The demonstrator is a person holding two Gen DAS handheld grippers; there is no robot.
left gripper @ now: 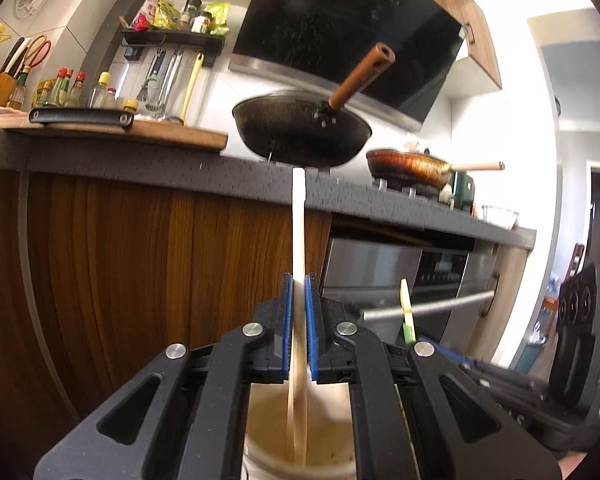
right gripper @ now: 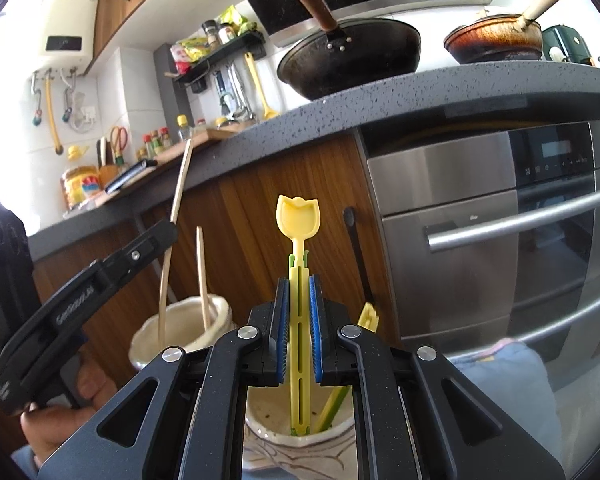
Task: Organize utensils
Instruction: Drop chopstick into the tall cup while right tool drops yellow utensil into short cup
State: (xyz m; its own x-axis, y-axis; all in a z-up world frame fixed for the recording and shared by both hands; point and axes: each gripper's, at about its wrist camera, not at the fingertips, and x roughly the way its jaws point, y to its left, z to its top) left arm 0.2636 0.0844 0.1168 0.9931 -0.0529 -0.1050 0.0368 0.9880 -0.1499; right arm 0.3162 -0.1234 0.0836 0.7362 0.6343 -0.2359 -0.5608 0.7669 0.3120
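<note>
My left gripper (left gripper: 299, 280) is shut on a pale wooden chopstick (left gripper: 298, 240) whose lower end stands in a cream ceramic cup (left gripper: 268, 428) below the jaws. In the right wrist view that gripper (right gripper: 168, 228) holds the chopstick (right gripper: 180, 184) over the same cream cup (right gripper: 148, 340), which holds a second chopstick (right gripper: 202, 276). My right gripper (right gripper: 299, 284) is shut on a yellow tulip-shaped plastic spoon (right gripper: 298, 220) with its lower end inside another cream cup (right gripper: 260, 420). A black utensil (right gripper: 358, 256) and a yellow piece (right gripper: 368, 316) stand beside it.
A grey counter (right gripper: 420, 92) runs above wooden cabinet doors (left gripper: 120, 260) and a steel oven (right gripper: 500, 220). A black wok (left gripper: 300, 128) and a brown pan (left gripper: 412, 166) sit on it. A cutting board (left gripper: 140, 132), bottles and a hanging utensil rack (left gripper: 172, 40) are further left.
</note>
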